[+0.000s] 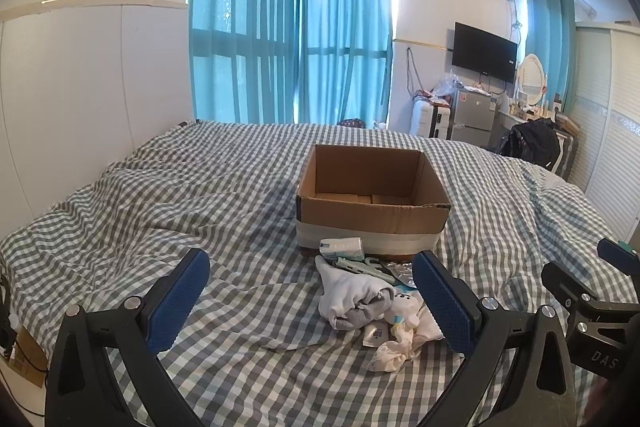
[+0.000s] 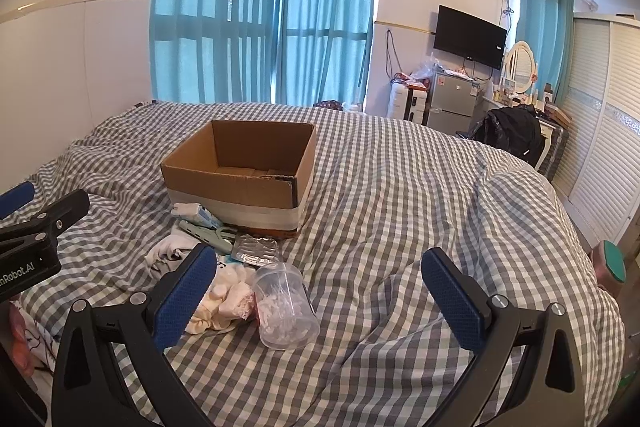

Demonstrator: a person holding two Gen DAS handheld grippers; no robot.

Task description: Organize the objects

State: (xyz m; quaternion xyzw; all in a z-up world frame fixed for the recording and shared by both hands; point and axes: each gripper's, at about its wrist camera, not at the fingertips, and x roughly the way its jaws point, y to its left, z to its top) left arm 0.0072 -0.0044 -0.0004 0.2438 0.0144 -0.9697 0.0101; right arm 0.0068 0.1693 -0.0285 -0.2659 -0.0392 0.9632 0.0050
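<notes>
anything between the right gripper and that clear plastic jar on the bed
Nothing visible. The right gripper is open, and the clear plastic jar lies on its side on the bed, just inside the left finger, with only bare checked cover around that side.

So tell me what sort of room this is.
A bedroom, most likely in a small flat: a bed with a grey checked cover fills the view, teal curtains hang at the window, and a wall TV sits above a small fridge and a dressing mirror.
</notes>
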